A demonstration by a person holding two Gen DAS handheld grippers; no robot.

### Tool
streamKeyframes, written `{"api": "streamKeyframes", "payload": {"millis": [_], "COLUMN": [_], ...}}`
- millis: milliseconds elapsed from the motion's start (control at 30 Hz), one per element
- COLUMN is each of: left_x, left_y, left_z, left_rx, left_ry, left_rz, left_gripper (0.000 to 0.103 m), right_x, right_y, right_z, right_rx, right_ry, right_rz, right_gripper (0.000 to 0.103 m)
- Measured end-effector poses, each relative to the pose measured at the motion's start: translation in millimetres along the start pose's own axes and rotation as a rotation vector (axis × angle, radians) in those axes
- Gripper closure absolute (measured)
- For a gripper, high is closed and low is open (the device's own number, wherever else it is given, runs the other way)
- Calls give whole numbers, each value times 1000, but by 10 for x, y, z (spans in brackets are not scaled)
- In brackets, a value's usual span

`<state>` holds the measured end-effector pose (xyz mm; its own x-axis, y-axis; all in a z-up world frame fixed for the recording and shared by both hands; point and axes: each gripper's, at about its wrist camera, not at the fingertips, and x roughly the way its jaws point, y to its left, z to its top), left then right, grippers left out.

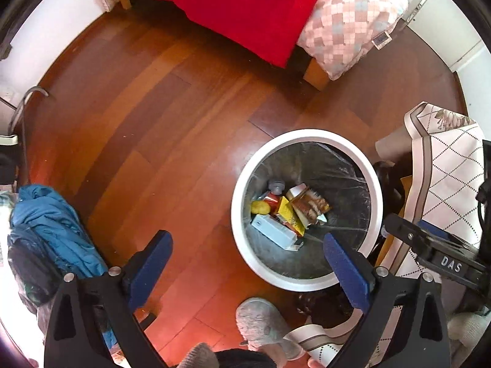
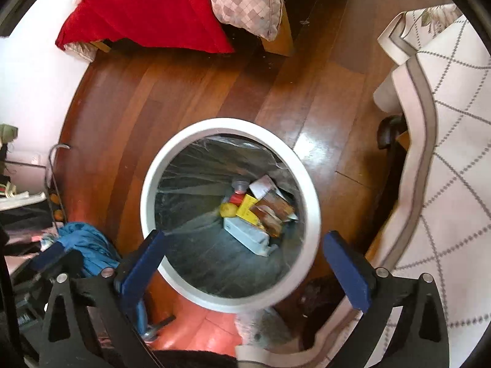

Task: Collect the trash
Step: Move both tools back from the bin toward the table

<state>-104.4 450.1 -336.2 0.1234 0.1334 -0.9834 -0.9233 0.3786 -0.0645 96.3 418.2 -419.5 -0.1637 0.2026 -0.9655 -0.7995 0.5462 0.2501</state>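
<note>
- Reddish wooden floor (image 1: 172,128) is filling a bedroom, and both wrist cameras are looking down at it from above.
- Right gripper (image 2: 244,245) is hanging over the bin with its blue fingers (image 2: 348,271) spread wide and nothing between them.
- Left gripper (image 1: 247,262) is hovering beside the bin, its blue fingers (image 1: 150,265) also spread apart and empty.
- White round bin (image 2: 310,202) is standing on the floor, lined with a dark plastic bag.
- Trash (image 2: 259,214) is lying at the bottom of the bin: a pale blue box, a yellow carton, a brown wrapper, a small yellow lump and a bottle cap.
- Judging by this, most of the collecting looks done, as no loose trash is showing on the floor.
- Further out, a bed with a red blanket (image 1: 233,9), a checked pillow (image 1: 349,21) and a patterned tablecloth (image 2: 445,159) are bordering the floor.
</note>
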Motion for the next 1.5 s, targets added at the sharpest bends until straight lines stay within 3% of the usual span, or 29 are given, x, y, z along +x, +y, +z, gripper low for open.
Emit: {"api": "streamKeyframes", "payload": {"millis": [200,800,1100,1267,1367,1500], "left_x": [-196,-1264,-1991,-2296,-2357,-2223], "left_y": [-95,-333,-403,-539,-718,-1135], "left_z": [-167,-647,-940,-1056,-1113,-1162], "left_rx": [28,89,101,104,121,151], "left_ry": [-30,-197,-310,-362,-386,-379], "left_rz": [14,24,-10,38,41,28], "left_gripper": [1,1,1,1,1,1], "right_x": [-320,-1565,-2303,-2732,-2967,-3232], "right_y": [22,120,153,114,-32,-541], "right_z": [-265,-910,-1320,-1558,-1697,-1875], "right_rx": [-36,-83,-104,-96,-62,24], "right_ry": [-11,-176,-277,-344,-380,-411], "right_rz": [-65,-37,39,108,158,178], "right_gripper": [0,0,0,0,0,0]}}
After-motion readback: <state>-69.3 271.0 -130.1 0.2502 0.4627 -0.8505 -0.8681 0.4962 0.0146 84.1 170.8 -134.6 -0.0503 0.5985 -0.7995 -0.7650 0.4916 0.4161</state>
